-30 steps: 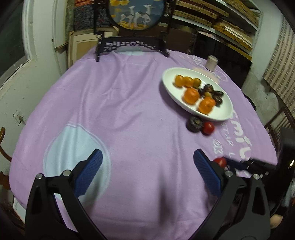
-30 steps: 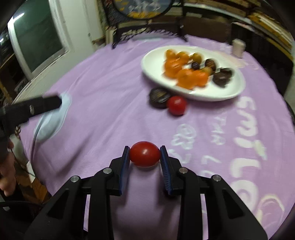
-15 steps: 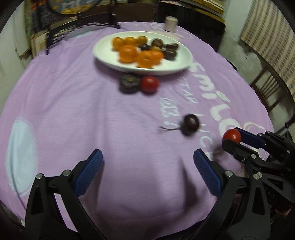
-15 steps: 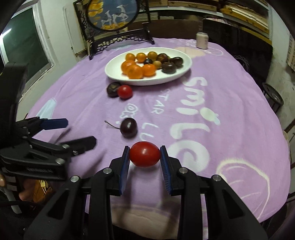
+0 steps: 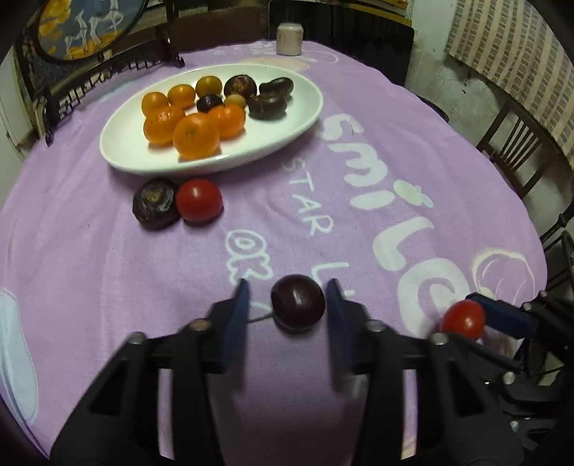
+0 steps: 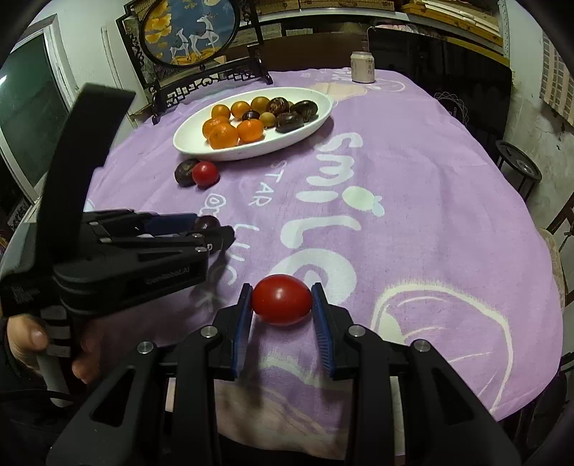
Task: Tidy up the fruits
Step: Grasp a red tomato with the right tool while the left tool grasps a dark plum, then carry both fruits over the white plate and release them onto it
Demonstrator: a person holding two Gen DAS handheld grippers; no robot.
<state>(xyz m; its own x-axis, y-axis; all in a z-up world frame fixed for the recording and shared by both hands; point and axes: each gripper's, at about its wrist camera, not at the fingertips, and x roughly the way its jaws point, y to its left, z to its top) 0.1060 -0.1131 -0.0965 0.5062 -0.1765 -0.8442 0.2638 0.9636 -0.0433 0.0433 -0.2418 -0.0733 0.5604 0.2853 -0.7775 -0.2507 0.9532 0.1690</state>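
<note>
My left gripper (image 5: 287,304) is open around a dark cherry (image 5: 297,306) with a thin stem, lying on the purple cloth; there are gaps on both sides of the cherry. In the right wrist view the left gripper (image 6: 210,231) and the cherry (image 6: 207,222) show at the left. My right gripper (image 6: 281,304) is shut on a red tomato (image 6: 281,299), also seen in the left wrist view (image 5: 462,319). A white oval plate (image 5: 290,125) holds several oranges and dark fruits. A dark wrinkled fruit (image 5: 156,208) and a second red tomato (image 5: 198,200) lie beside the plate.
A round table under a purple cloth (image 6: 412,200) with white lettering. A can (image 6: 362,66) stands at the far edge. A framed round picture on a black stand (image 6: 190,32) is behind the plate. A wooden chair (image 5: 516,150) stands to the right.
My left gripper has moved forward and narrowed its jaws around the dark cherry. My right gripper keeps holding the red tomato and has barely moved.
</note>
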